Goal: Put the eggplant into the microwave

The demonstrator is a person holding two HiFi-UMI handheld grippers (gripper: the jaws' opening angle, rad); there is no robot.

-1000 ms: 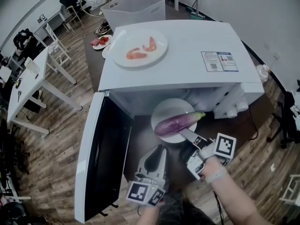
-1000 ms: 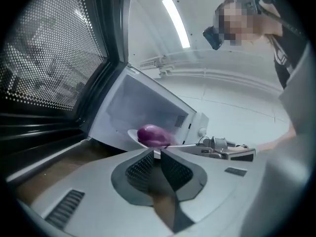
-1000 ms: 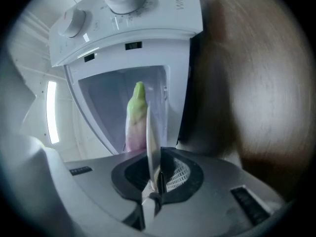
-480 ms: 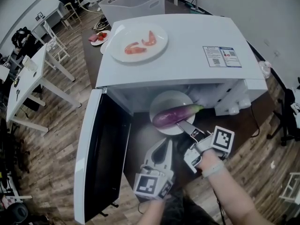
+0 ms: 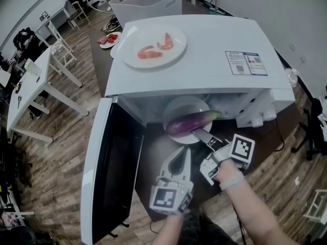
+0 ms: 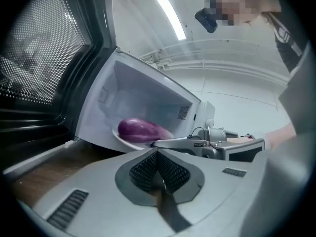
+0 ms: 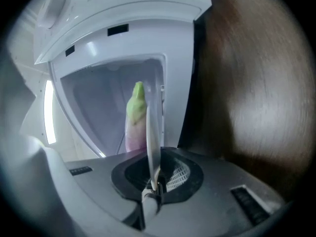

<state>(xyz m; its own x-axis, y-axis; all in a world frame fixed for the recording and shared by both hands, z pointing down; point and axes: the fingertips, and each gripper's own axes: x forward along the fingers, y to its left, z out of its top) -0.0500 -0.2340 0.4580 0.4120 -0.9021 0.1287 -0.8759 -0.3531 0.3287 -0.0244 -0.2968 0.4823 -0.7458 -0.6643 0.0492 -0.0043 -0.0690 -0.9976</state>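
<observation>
A purple eggplant (image 5: 190,123) with a green stem lies on a white plate (image 5: 179,107), which sits half inside the mouth of the white microwave (image 5: 204,50). My right gripper (image 5: 198,135) is shut on the plate's near rim. In the right gripper view the plate rim (image 7: 153,127) runs edge-on between the jaws, and the eggplant (image 7: 134,113) lies just beyond. My left gripper (image 5: 180,156) hangs shut and empty in front of the opening, left of the right one. From the left gripper view the eggplant (image 6: 140,131) shows inside the cavity.
The microwave door (image 5: 110,172) stands wide open to the left. A plate of shrimp (image 5: 153,45) rests on top of the microwave. Behind are a white bin (image 5: 145,1) and a small plate of food (image 5: 108,39). White tables stand at far left.
The plate with the eggplant has slid further into the microwave's mouth, carried by the right gripper. The left gripper has also moved up toward the opening.
</observation>
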